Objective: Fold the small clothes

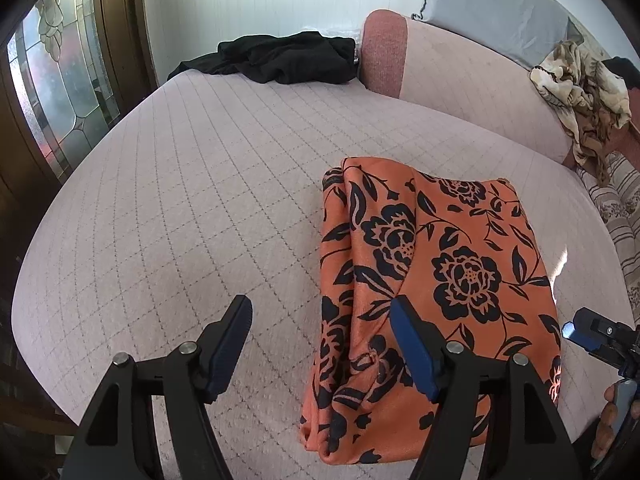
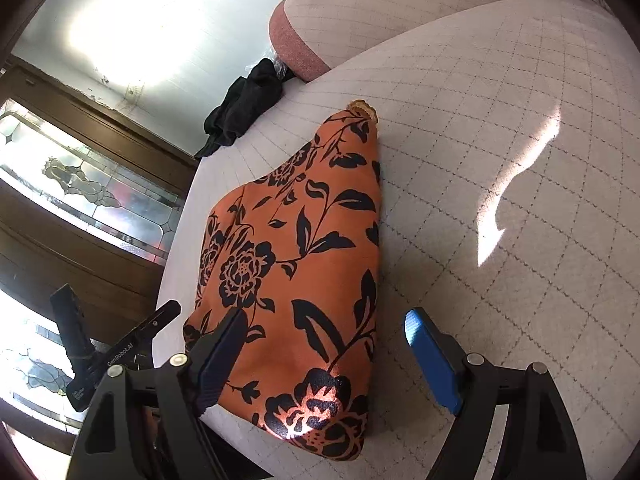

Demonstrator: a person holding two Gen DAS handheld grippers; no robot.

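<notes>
- Left wrist view: the left tongs (image 1: 320,322) hang spread above the quilted bed (image 1: 180,200), pinching nothing. One blue pad hovers over the left part of the orange floral garment (image 1: 440,264), the other over bare quilt.
- The garment lies folded into a rough rectangle at the near right of the bed, with bunched lengthwise ridges along its left side.
- To finish well, I would judge that those ridges need smoothing flat before any last fold, with each of the tongs taking a corner so that the edges meet squarely.
- Only this view shows the patterned cloth heap (image 1: 580,92) on the sofa back and a grey pillow (image 1: 492,4). It also catches the right tongs (image 1: 580,334) at the frame edge.
- Right wrist view: the right tongs (image 2: 326,328) are spread too, empty, poised over the near end of the garment (image 2: 304,248).
- Only here does the garment's far end show, tapering to a gathered tip (image 2: 362,106), along with a sunlit patch on the quilt.
- Both views show a black garment (image 2: 244,108) at the far edge, apart from the orange one.
</notes>
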